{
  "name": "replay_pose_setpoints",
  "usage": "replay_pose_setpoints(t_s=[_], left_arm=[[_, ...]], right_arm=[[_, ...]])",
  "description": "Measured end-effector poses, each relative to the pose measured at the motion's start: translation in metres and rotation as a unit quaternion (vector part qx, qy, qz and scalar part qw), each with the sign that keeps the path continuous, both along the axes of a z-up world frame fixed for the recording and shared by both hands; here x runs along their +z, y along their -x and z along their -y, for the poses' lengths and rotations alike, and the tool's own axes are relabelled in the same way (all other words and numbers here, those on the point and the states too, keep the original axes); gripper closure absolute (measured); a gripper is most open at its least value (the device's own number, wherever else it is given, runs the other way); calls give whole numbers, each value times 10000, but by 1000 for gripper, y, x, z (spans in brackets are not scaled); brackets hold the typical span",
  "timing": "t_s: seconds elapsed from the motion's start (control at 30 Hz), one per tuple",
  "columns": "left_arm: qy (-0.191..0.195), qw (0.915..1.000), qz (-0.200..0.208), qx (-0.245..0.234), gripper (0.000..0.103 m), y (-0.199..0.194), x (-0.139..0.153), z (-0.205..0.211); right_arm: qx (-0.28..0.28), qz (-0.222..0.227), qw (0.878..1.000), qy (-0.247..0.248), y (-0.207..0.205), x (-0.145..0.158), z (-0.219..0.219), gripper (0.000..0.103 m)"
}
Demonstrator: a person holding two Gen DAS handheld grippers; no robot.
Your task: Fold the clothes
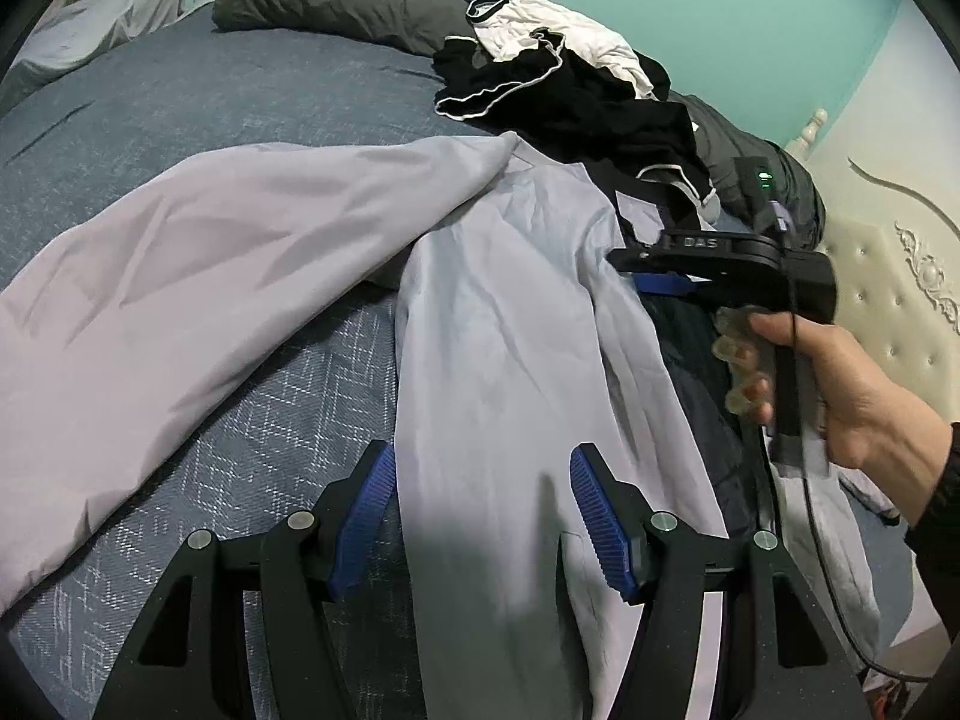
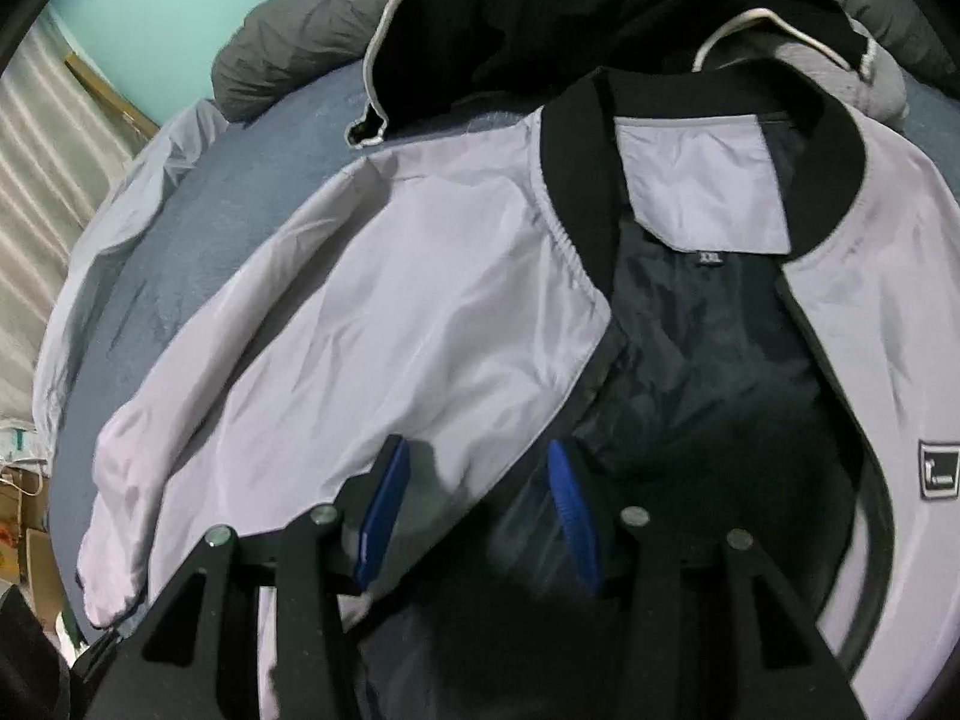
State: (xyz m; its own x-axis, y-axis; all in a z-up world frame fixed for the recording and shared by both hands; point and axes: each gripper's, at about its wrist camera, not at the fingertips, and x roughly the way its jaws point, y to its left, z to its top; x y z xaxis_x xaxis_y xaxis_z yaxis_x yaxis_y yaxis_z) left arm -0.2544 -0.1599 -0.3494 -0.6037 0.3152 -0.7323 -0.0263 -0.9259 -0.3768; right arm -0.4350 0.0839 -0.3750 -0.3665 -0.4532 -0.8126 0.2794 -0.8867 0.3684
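While the grey jacket [image 2: 372, 300] lies spread open on the bed [image 1: 180, 120], I've got both tongs apart: left tongs [image 1: 483, 516] over its front panel, right tongs [image 2: 474, 504] at 6 o'clock below the collar [image 2: 834, 138].

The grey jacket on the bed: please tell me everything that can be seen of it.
The grey jacket lies open on the blue bedspread, front up. Its shell looks thin, smooth and creased, pale lilac-grey. It has a black ribbed collar, a dark lining with a small size tag, and a dark patch on the chest. One sleeve stretches out sideways. A heap of black and white clothes overlaps its collar end. Both grippers' fingers stand open just above it.
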Motion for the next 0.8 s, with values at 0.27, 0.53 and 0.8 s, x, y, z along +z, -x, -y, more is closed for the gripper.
replay_pose_setpoints(t_s=[0.27,0.53,0.8], left_arm=[[-47,10000,7,-2,38,0,-3,0],[-39,10000,33,33,38,0,-5,2],[10,10000,20,11,38,-1,-2,-2]], right_arm=[[-262,38,9996,127,7,-9,-2,91],[46,-519,9950,-848,-5,33,0,99],[439,-630,9704,-2290,9,64,13,98]])
